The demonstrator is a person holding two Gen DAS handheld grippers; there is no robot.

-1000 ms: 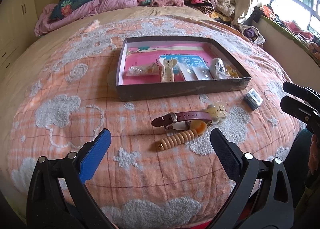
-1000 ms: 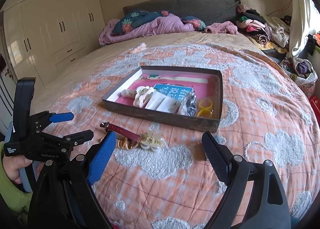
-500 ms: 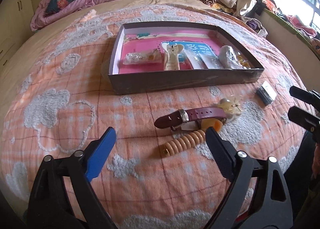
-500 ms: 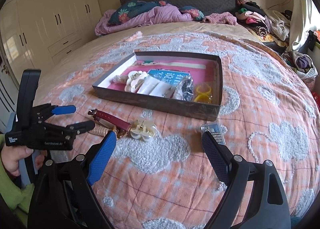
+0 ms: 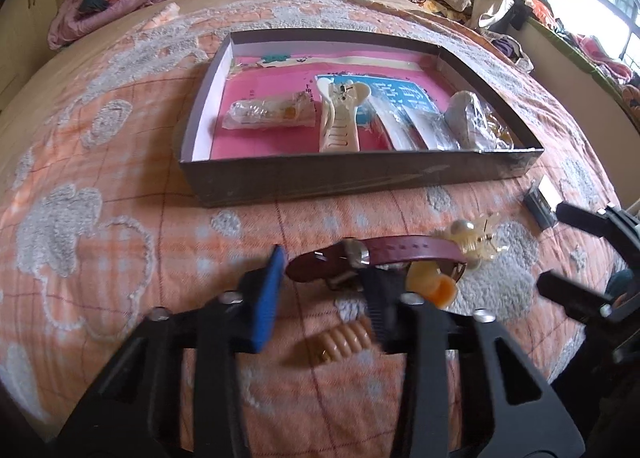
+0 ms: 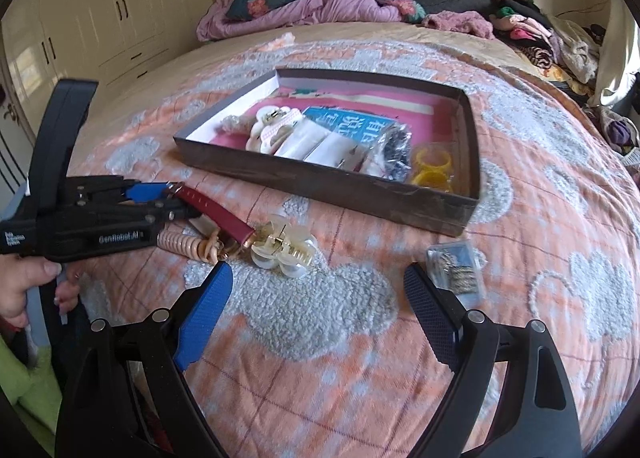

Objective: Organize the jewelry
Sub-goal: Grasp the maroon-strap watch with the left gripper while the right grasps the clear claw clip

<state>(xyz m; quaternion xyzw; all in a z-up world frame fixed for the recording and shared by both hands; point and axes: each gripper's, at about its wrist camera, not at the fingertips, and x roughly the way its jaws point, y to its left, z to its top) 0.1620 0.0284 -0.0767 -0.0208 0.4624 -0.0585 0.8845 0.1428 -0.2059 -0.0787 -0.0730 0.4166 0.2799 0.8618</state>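
Note:
A dark shallow box on the bed holds a cream hair claw, clear packets and yellow rings. In front of it lie a maroon watch strap, a peach coil bracelet, a clear pearl hair claw and a small clear case. My left gripper straddles the strap's buckle end, jaws narrowed but apart. My right gripper is open and empty, just before the pearl claw.
The bed has an orange quilt with grey cloud patches. Crumpled purple bedding and piled clothes lie at the head. White wardrobes stand left; a window ledge is on the right.
My left gripper has moved forward and down to the watch strap and its jaws have narrowed around the buckle end. My right gripper has edged closer to the pearl claw, still open.

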